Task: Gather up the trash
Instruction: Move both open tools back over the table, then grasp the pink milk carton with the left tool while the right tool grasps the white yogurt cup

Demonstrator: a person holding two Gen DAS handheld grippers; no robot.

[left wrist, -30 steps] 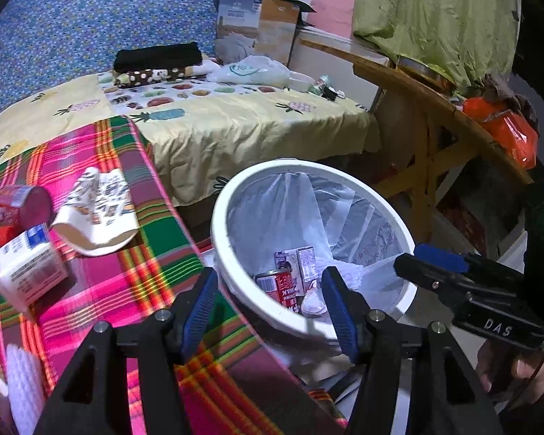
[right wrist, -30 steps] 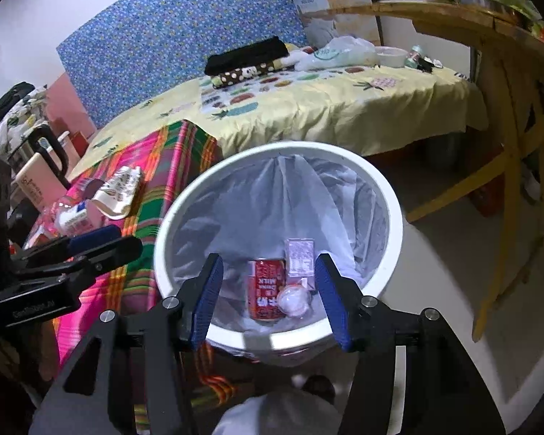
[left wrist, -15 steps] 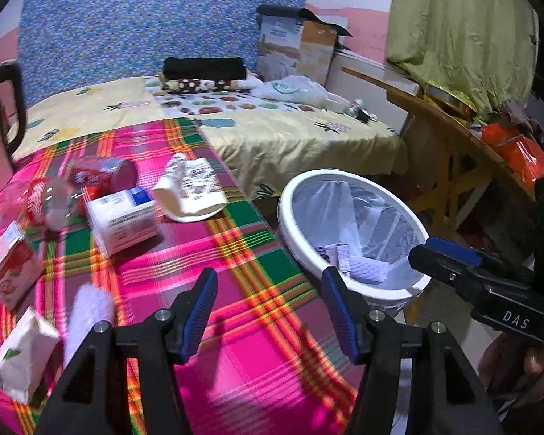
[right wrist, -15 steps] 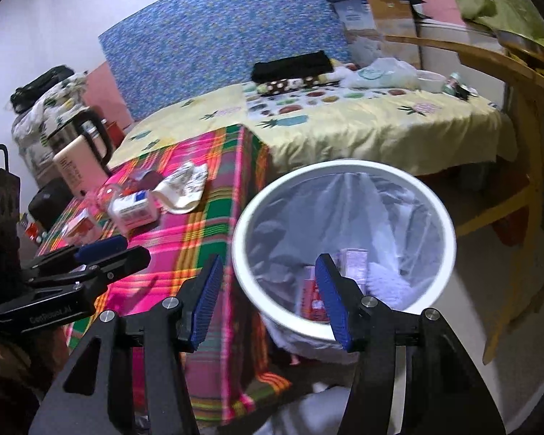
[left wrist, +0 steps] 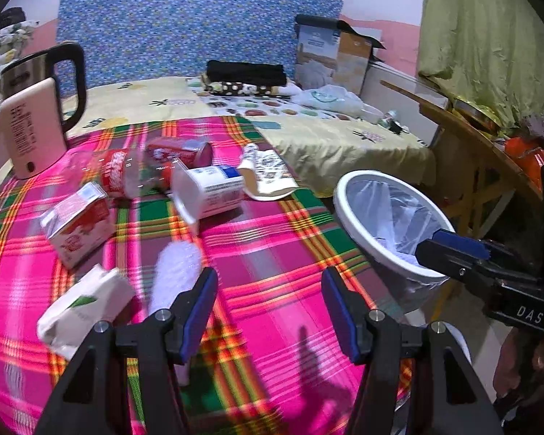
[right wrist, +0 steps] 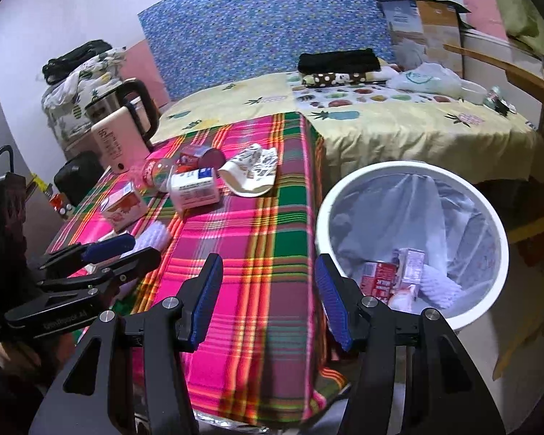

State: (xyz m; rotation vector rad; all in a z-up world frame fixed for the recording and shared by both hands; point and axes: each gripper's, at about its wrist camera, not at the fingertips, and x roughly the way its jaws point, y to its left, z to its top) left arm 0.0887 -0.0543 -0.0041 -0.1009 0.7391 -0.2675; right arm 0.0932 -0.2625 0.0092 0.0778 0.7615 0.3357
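Worktop (left wrist: pixel 272 253): kettle (left wrist: pixel 32 116) far left; bottle (left wrist: pixel 127 177), can (left wrist: pixel 185 152), tub (left wrist: pixel 210 192), plate (left wrist: pixel 268 177) clustered mid-back; carton (left wrist: pixel 76 224) and what may be tissue (left wrist: pixel 83 308) nearer left. Bin (right wrist: pixel 409 246) right of worktop, trash inside. Bed (right wrist: pixel 380 119) behind.

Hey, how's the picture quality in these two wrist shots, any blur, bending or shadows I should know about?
Left wrist view: the white foam sleeve and plaid tablecloth near the left tongs are motion-smeared, and finger shadows fall on the cloth. Right wrist view: sharper; fisheye bends the white round bin, corners go black, and the right tongs shade the cloth's front edge.
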